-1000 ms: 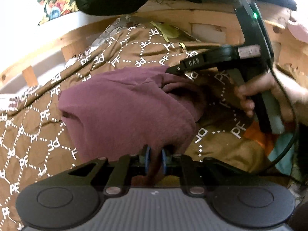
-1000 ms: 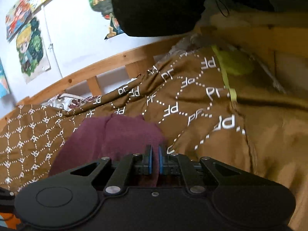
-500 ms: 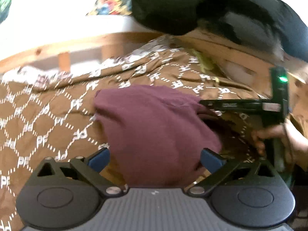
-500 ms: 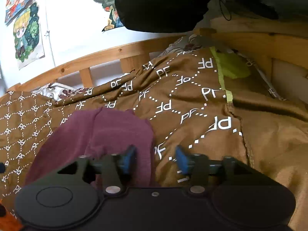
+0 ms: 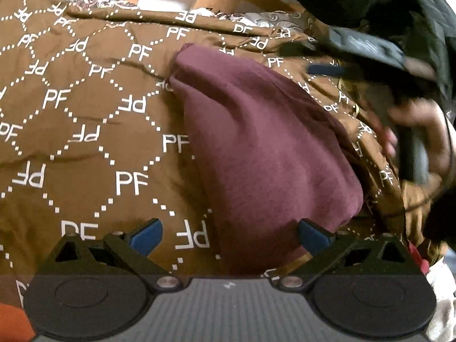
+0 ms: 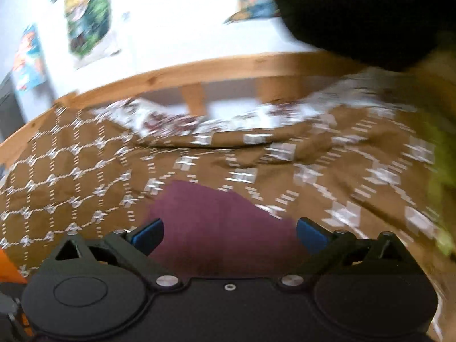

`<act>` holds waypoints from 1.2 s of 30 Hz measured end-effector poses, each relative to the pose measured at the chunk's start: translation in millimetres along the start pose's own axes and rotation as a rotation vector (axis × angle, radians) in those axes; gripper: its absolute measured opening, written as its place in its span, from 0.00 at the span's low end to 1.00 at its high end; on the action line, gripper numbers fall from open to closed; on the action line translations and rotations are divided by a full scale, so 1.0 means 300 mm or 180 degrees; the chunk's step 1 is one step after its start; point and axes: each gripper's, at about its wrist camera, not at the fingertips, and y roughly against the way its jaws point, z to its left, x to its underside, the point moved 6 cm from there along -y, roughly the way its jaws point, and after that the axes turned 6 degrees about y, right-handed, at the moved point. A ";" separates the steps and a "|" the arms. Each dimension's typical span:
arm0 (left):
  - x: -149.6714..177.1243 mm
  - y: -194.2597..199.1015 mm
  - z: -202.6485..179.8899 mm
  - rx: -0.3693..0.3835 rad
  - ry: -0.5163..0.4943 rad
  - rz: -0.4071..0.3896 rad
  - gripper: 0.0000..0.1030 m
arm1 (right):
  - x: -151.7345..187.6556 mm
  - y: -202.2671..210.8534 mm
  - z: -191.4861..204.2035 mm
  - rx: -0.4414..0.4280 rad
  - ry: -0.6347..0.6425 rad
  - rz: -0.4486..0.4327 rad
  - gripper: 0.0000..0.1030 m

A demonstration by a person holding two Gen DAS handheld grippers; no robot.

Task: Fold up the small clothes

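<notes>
- Left wrist view looks down on a maroon garment (image 5: 265,154) lying in a folded, rounded heap on a brown bedspread (image 5: 85,114) printed with white "PF" letters and dotted diamonds.
- Left hand-held gripper (image 5: 229,235) has its blue pads spread wide; its right pad (image 5: 312,238) sits at the near edge of the maroon cloth, the left pad over bare bedspread. Nothing is pinched.
- Right hand-held gripper (image 5: 367,54) shows blurred at the upper right of that view, above the bedspread and clear of the garment, with a person's hand (image 5: 421,142) wrapped round its handle.
- Right wrist view is heavily blurred. Its own blue pads (image 6: 148,233) stand far apart, having just been opening, and the maroon garment (image 6: 216,228) lies below and between them with neither pad pressing on it.
- A wooden bed rail (image 6: 199,71) runs along the far side of the bedspread, with a patterned white sheet (image 6: 176,119) showing at its foot.
- Colourful posters (image 6: 88,20) hang on the white wall behind.
- A dark bulky shape (image 6: 370,8) fills the upper right corner; what it is cannot be told.
</notes>
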 end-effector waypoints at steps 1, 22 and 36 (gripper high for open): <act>0.000 -0.002 0.004 0.0006 0.0027 0.0017 0.99 | -0.027 -0.048 0.019 -0.0092 0.0041 0.0080 0.97; -0.028 -0.062 0.008 0.0148 0.0141 0.0140 0.99 | -0.109 -0.318 0.067 0.0148 0.0429 0.0142 0.14; 0.010 -0.055 0.012 0.0096 0.0117 0.0147 0.99 | -0.075 -0.208 0.244 -0.0116 0.0882 0.0077 0.67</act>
